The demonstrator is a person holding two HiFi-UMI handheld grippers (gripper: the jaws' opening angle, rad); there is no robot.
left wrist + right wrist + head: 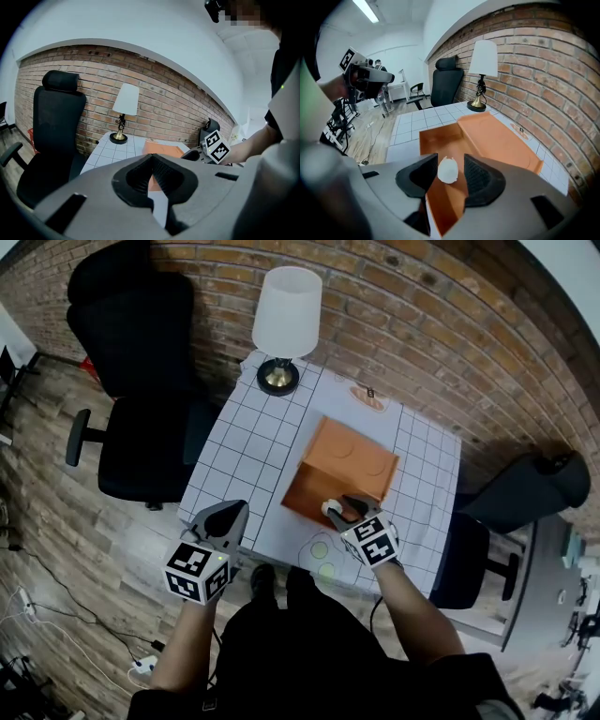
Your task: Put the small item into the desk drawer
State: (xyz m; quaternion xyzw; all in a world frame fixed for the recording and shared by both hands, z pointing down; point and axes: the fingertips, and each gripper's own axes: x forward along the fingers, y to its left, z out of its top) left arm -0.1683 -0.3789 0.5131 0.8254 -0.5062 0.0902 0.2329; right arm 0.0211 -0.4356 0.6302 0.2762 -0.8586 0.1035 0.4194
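An orange drawer box (342, 470) stands on the table with the white grid cloth (244, 446). Its drawer (440, 140) is pulled out toward me and looks empty inside. My right gripper (342, 509) hangs over the open drawer with a small white egg-shaped item (448, 170) between its jaws. The item rests against one pad, and a gap shows on the other side. Off the table's near left corner, my left gripper (225, 521) is raised with its jaws together and nothing in them. Seen from the left gripper view, the left gripper (151, 166) points at the box.
A lamp with a white shade (284, 324) stands at the table's far left corner. A black office chair (141, 381) is to the left, another chair (525, 493) to the right. The brick wall runs behind the table. Pale green circles (322, 549) mark the cloth near me.
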